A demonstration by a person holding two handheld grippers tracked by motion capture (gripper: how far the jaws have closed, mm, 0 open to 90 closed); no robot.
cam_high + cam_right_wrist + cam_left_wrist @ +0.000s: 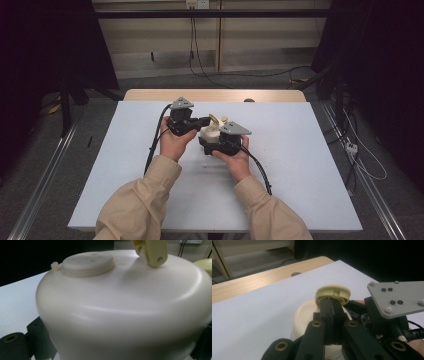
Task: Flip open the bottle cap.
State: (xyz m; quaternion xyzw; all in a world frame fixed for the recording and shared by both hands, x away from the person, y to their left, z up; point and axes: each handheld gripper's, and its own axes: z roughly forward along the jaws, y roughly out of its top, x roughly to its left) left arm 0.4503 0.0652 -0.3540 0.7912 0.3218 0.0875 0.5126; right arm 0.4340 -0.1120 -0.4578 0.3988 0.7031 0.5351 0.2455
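Note:
A cream-white jug (210,133) stands at the middle of the white table sheet (300,165). It has a pale yellow handle (214,119) and a pale yellow round cap (224,119). In the left gripper view my left gripper (332,305) is shut on the near rim of the yellow cap (333,291), above the jug's body (303,315). My right gripper (212,141) clasps the jug from the person's side. In the right gripper view the jug (125,310) sits between the black fingers (33,336), below a perforated spout lid (87,263) and the handle (151,250).
A wooden table edge (215,95) runs along the back, with a small round knob (248,100) on it. A tiny white speck (204,164) lies on the sheet near the right hand. Cables (152,150) trail from both grippers toward the person. Dark floor and rails flank the table.

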